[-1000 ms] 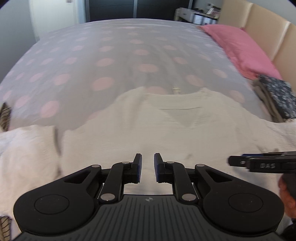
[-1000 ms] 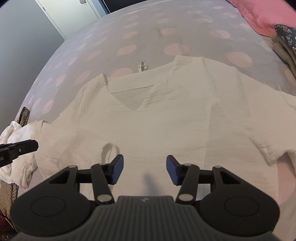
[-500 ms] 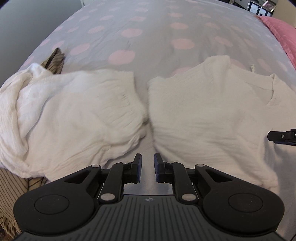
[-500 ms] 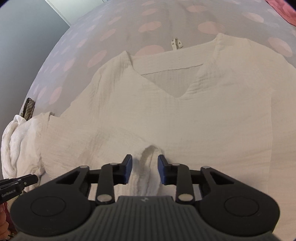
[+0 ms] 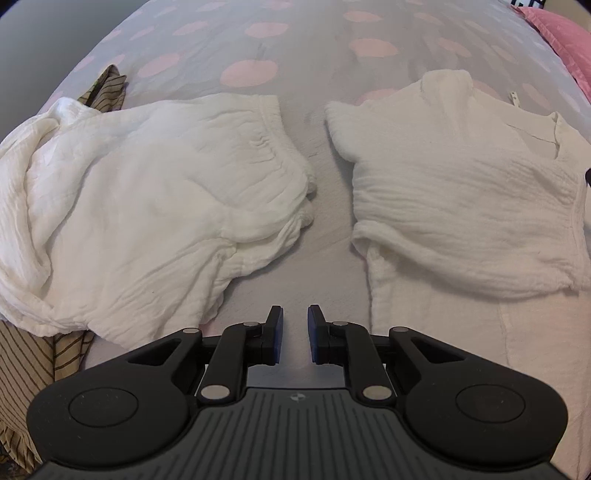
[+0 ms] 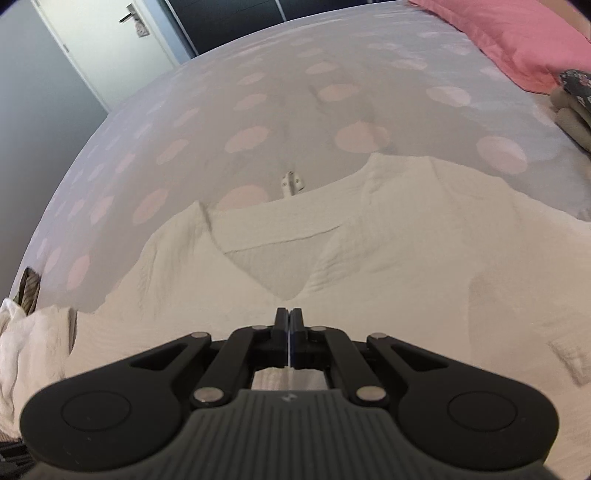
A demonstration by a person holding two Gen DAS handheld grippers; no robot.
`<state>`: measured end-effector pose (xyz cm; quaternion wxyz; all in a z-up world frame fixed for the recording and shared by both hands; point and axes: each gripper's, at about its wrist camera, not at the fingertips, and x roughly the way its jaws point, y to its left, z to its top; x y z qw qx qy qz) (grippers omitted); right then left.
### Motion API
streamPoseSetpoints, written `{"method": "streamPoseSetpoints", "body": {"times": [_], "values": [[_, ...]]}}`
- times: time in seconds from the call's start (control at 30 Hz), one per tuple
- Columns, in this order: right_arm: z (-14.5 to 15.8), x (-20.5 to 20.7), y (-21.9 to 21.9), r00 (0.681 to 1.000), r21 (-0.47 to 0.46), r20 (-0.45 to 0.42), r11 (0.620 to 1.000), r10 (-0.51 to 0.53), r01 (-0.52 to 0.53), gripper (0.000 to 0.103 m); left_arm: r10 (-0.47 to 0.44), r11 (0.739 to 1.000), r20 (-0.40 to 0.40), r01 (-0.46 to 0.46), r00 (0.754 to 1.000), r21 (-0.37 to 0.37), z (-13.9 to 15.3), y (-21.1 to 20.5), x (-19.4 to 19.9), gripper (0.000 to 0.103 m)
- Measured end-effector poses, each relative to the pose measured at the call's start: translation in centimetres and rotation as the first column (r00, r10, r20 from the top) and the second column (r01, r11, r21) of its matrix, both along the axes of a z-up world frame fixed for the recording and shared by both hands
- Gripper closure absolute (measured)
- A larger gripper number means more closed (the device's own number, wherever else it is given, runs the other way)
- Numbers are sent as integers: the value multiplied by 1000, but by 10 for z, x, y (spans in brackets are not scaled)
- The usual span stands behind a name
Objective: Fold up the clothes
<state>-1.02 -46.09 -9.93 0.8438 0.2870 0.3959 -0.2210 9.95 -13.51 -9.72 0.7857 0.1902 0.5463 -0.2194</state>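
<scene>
Right claw (image 6: 289, 319) clenched on the cream top's (image 6: 369, 258) fabric directly beneath it.

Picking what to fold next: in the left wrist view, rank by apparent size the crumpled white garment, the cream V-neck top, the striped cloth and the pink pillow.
1. Crumpled white garment and cream V-neck top: look alike, the top is cut off at the edge.
2. Striped cloth, mostly hidden.
3. Pink pillow, far off and cropped, so unsure.

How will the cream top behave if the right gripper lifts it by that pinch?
Probably floppy: the cream top lies crinkled and draped flat on the bed. Likely light, thin gauze. It should sag and bunch below the right gripper, pinched at one point.
</scene>
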Motion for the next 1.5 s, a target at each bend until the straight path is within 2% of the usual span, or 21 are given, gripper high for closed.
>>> {"method": "streamPoseSetpoints", "body": {"times": [0.13,0.23,0.27,0.3,0.37,0.5,0.6,0.7,0.77,0.87,0.93,0.97,1.0,1.07,1.17,1.3,1.4,1.5], "values": [[-1,-3,-18,996,-39,-10,995,-91,91,102,-45,999,11,45,999,-8,0,-8,-6,90],[-6,-6,-24,992,-12,-43,993,-119,119,92,-88,996,26,88,996,-15,-2,-14,-11,90],[-8,-9,-26,992,15,-40,993,-120,121,81,-102,995,33,103,994,-17,-2,-17,-13,90],[-9,-12,-28,992,42,-36,992,-121,123,75,-116,993,40,117,992,-20,-3,-20,-14,89],[-11,-17,-29,993,83,-37,990,-111,113,75,-144,989,56,146,988,-25,-4,-27,-18,85],[-16,-26,-22,996,154,-58,986,-61,69,68,-195,981,86,196,977,3,-9,-43,-24,84],[-23,-34,-13,995,176,-96,984,-8,25,66,-199,980,119,195,973,42,-15,-50,-22,84],[-29,-47,-5,993,208,-116,978,35,-10,65,-184,983,118,182,976,31,-16,-53,-17,84],[-33,-56,-2,991,235,-123,972,55,-25,65,-204,979,121,203,972,17,-16,-55,-19,84],[-40,-66,1,988,253,-127,966,83,-49,66,-258,966,161,256,953,35,-16,-60,-27,84],[-44,-67,3,988,248,-125,967,87,-53,83,-281,960,189,273,941,65,-18,-64,-31,84],[-44,-68,2,989,261,-117,964,87,-54,100,-288,958,193,280,938,69,-18,-65,-32,84],[-44,-68,2,990,274,-110,960,87,-54,102,-295,955,197,286,935,74,-19,-66,-33,85],[-43,-69,2,992,285,-94,957,87,-57,103,-317,949,204,306,926,80,-17,-68,-35,93],[-23,-71,-1,996,230,-63,972,61,-45,103,-302,953,235,289,924,90,-12,-66,-36,102],[-11,-77,-10,997,208,-78,978,18,-1,103,-307,951,228,290,924,104,-4,-58,-36,103],[-20,-80,-13,994,206,-110,978,12,11,103,-329,941,225,298,917,161,-16,-52,-40,103],[-32,-81,-18,990,237,-140,971,14,20,95,-325,941,224,290,919,173,-27,-45,-40,103]]}}
